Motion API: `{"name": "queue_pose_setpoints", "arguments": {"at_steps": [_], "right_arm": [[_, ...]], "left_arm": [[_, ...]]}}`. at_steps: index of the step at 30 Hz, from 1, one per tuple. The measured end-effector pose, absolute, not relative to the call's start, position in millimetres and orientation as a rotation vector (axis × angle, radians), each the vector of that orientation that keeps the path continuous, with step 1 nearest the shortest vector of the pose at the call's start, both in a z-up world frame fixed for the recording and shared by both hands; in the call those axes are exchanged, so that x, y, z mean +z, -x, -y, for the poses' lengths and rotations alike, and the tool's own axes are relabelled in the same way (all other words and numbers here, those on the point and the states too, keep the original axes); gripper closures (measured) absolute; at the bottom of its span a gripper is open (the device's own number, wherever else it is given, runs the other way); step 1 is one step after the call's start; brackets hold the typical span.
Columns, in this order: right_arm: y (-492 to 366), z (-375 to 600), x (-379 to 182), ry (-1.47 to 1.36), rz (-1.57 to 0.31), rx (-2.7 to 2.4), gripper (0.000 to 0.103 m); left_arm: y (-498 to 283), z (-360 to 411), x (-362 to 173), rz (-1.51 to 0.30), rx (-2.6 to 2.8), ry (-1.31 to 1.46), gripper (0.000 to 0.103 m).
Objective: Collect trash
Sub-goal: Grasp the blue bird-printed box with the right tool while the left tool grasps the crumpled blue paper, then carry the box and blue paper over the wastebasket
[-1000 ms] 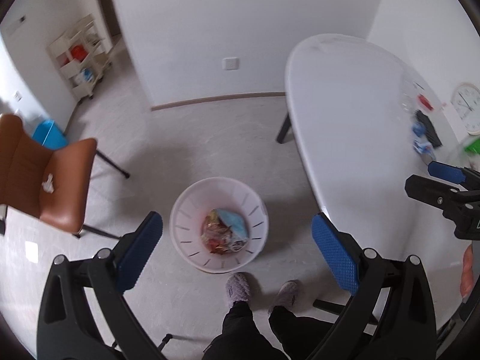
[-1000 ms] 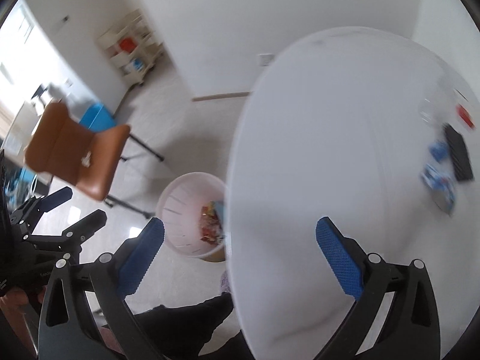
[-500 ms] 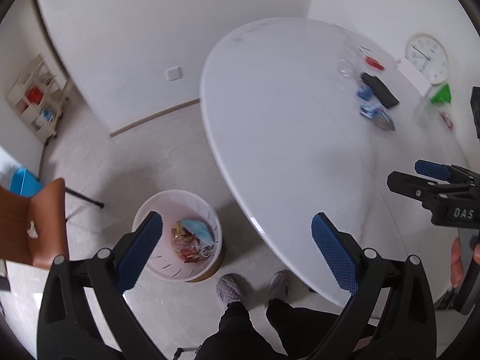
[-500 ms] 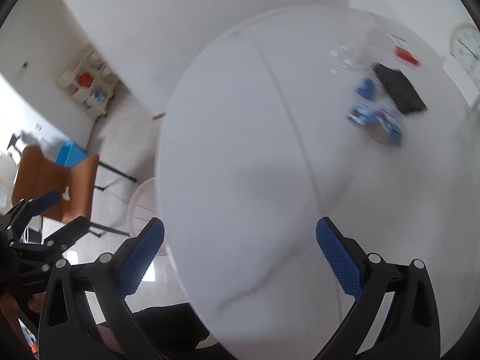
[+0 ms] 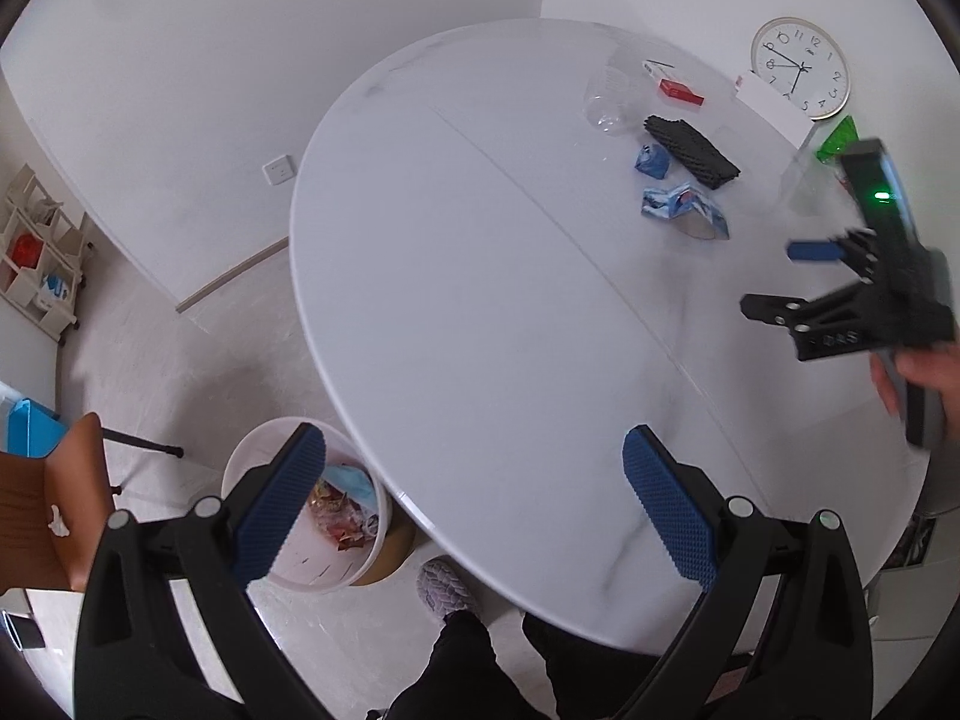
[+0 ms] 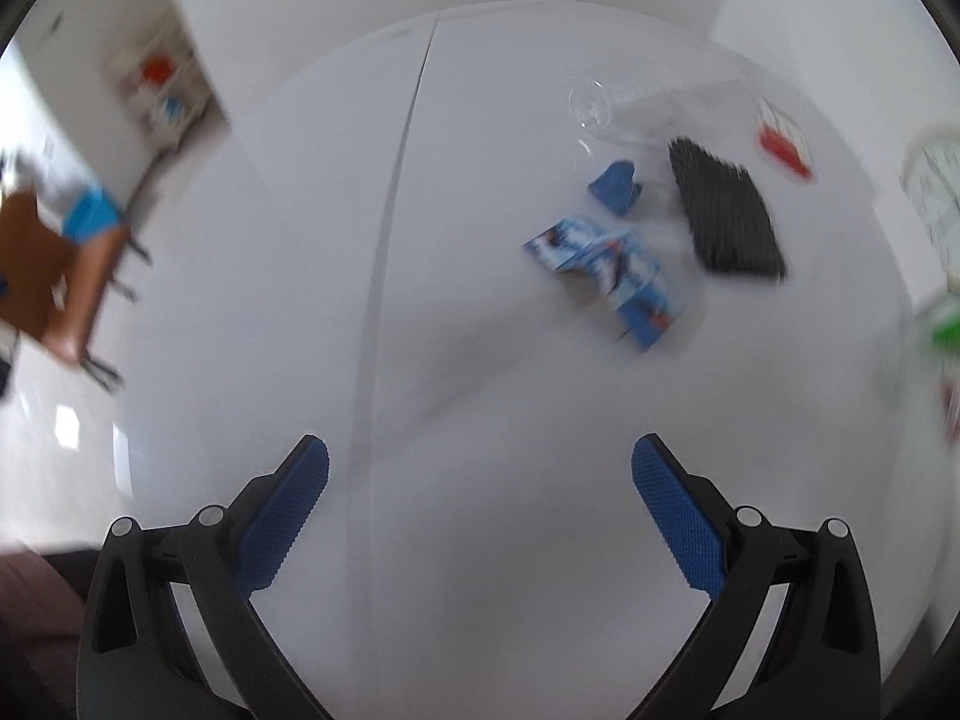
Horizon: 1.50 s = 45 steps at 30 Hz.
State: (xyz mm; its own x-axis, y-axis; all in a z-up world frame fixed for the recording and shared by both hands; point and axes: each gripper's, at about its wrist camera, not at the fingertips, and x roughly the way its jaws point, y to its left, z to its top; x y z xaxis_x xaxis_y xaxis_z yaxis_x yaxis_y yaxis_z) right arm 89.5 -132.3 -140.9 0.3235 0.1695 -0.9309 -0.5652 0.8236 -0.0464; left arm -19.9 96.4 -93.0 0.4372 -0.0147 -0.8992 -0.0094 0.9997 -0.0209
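A crumpled blue-and-white wrapper (image 5: 684,209) (image 6: 612,276) lies on the white oval table (image 5: 480,300), with a small blue scrap (image 5: 653,161) (image 6: 615,186) just behind it. A white bin (image 5: 252,462) holding wrappers and a blue mask stands on the floor at the table's near left edge. My left gripper (image 5: 474,504) is open and empty above the table edge and the bin. My right gripper (image 6: 480,492) is open and empty over the table, well short of the wrapper; in the left wrist view the right gripper (image 5: 780,282) shows at the right, held by a hand.
A black ridged pad (image 5: 690,150), a clear plastic cup (image 5: 606,99), a red-and-white pack (image 5: 681,91), a wall clock (image 5: 801,67) and a green item (image 5: 840,138) sit at the table's far side. A brown chair (image 5: 48,516) stands left. The person's slippered foot (image 5: 447,591) is beside the bin.
Both grippers have swung right, from over the bin and floor to over the table. The right one has advanced toward the blue wrappers. Both stayed open and empty.
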Motion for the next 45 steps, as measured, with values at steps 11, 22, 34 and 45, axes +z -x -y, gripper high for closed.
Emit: {"name": "queue_pose_setpoints", "arguments": {"at_steps": [11, 22, 34, 45], "right_arm": [[-190, 132, -190, 0.658, -1.116, 0.715, 0.003], [-212, 172, -193, 0.466, -1.177, 0.757, 0.056], [-173, 286, -174, 0.078, -1.215, 0.516, 0.056], [-163, 323, -170, -0.122, -1.224, 0.465, 0.074]], "left_arm": [[-49, -54, -95, -1.134, 0.028, 0.023, 0.008], [-128, -18, -104, -1.14, 0.032, 0.059, 0.008], [-257, 75, -168, -1.178, -0.106, 0.05, 0.021], [-301, 104, -217, -1.228, -0.09, -0.005, 0.069]]}}
